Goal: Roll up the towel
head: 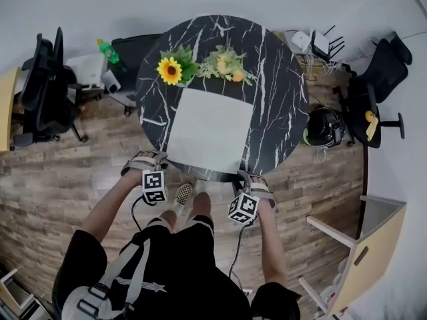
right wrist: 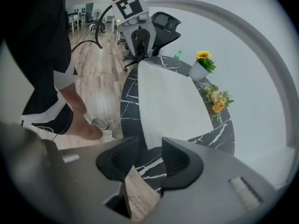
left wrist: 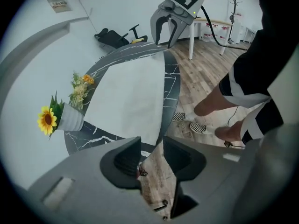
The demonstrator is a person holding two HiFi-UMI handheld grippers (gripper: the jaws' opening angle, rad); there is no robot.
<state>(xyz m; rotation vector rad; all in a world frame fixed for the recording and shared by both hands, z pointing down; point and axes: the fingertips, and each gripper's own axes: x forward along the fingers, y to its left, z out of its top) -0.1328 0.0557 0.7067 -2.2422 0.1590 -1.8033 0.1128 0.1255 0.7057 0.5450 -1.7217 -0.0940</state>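
Note:
A white towel lies spread flat on the round black marble table. My left gripper hangs just off the table's near edge by the towel's near left corner, jaws open and empty. My right gripper hangs by the near right corner, also open and empty. In the left gripper view my own jaws stand apart over the table edge, with the towel beyond and the right gripper at its far corner. In the right gripper view the jaws are apart, the towel ahead, the left gripper beyond.
A sunflower in a white pot and a sprig of yellow flowers sit at the table's far side, close to the towel's far edge. Office chairs, a green bottle, a helmet and a wooden unit surround the table.

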